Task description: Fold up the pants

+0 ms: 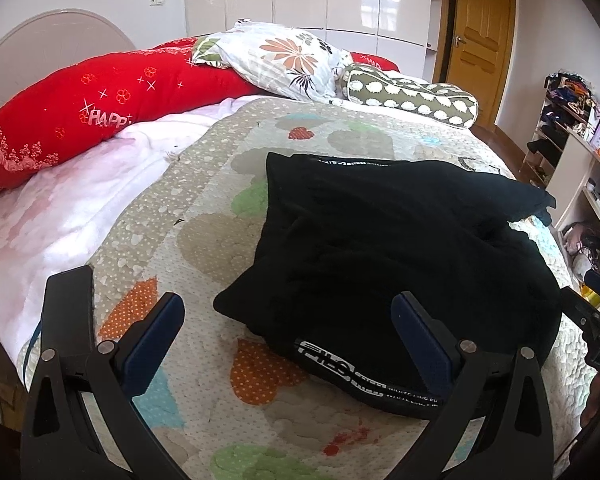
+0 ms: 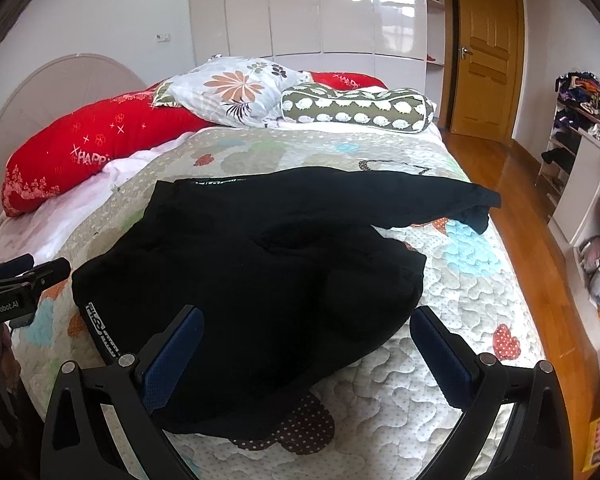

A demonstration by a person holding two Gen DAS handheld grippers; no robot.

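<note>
Black pants lie rumpled on the quilted bedspread, with a white-lettered waistband at the near edge. They also show in the right wrist view, one leg stretching right toward the bed edge. My left gripper is open and empty, hovering just above the near edge of the pants. My right gripper is open and empty, above the near lower part of the pants. The left gripper shows at the left edge of the right wrist view.
A red pillow, a floral pillow and a patterned bolster lie at the head of the bed. A wooden floor, shelves with clutter and a door are to the right.
</note>
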